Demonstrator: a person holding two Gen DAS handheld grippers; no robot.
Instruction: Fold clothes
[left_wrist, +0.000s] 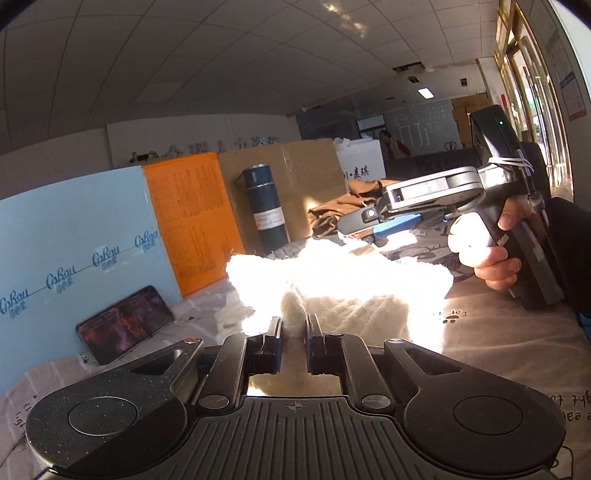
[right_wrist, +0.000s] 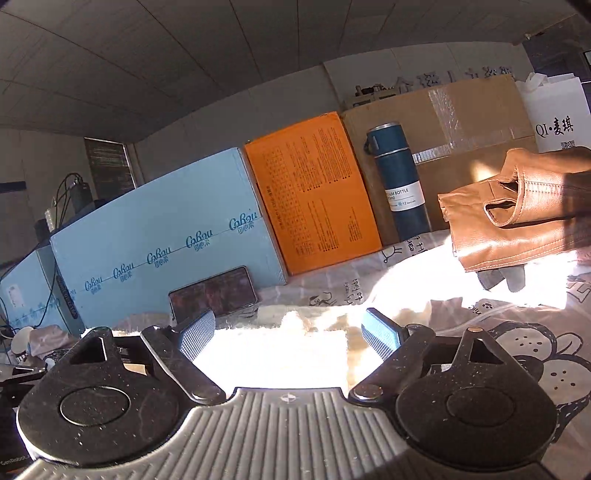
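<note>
The left gripper (left_wrist: 293, 325) has its two fingers drawn close with a strand of white fluffy knit caught in the narrow gap, clamped on the near edge of the white fluffy garment (left_wrist: 343, 280), which lies in glaring sunlight on the printed grey bedsheet (left_wrist: 498, 339) at twelve o'clock from that claw. The right gripper (right_wrist: 288, 332) stands with its blue-padded fingers (right_wrist: 197, 334) spread wide apart, the sunlit white garment (right_wrist: 280, 350) lying between and below them; whether the pads touch the cloth cannot be told through the glare. In the left wrist view the right gripper (left_wrist: 364, 230) comes in at two o'clock, held by the person's right hand (left_wrist: 484, 251), its tips down at the far edge of the garment. A folded tan leather garment (right_wrist: 517, 218) rests on the sheet at two o'clock in the right wrist view, well apart from the white one. Along the back, from nine to one o'clock, stand a light blue Cabau carton (right_wrist: 155, 251) with a smartphone (right_wrist: 214, 293) leaning on it, an orange box (right_wrist: 314, 199), a dark blue vacuum bottle (right_wrist: 397, 186) upright, a cardboard box (right_wrist: 461, 118) and a white QI bag (right_wrist: 557, 118)
</note>
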